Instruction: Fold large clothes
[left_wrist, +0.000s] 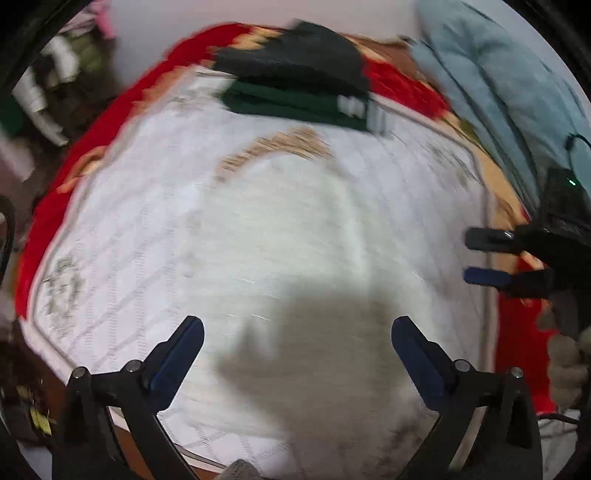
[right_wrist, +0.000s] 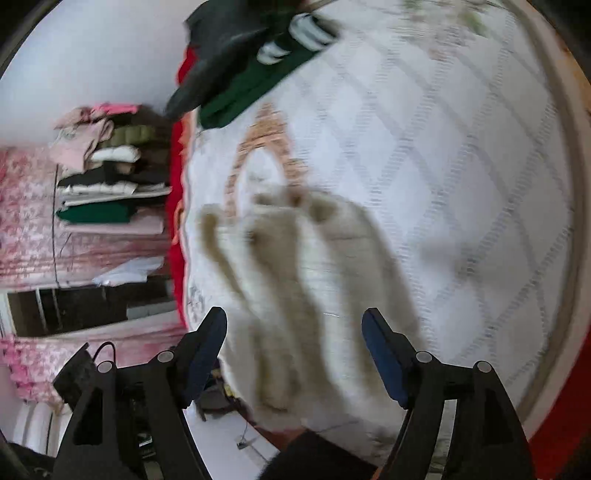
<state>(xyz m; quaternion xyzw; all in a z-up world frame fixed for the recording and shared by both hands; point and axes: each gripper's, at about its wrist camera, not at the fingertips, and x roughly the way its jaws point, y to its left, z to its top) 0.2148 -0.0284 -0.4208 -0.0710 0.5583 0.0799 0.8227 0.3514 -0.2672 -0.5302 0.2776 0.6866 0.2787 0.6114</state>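
On the quilted mattress (left_wrist: 110, 236), our cream garment (left_wrist: 295, 229) lies part-folded (dark folded clothes (left_wrist: 295, 85) wait beyond); left tongs (left_wrist: 297, 354) and right tongs (right_wrist: 293, 350) gape empty.

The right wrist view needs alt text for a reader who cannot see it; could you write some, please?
The open right gripper hangs above a blurred cream garment lying on a white quilted mattress, nothing between its fingers. A folded dark green garment lies at the far end, and stacked clothes sit off to the left.
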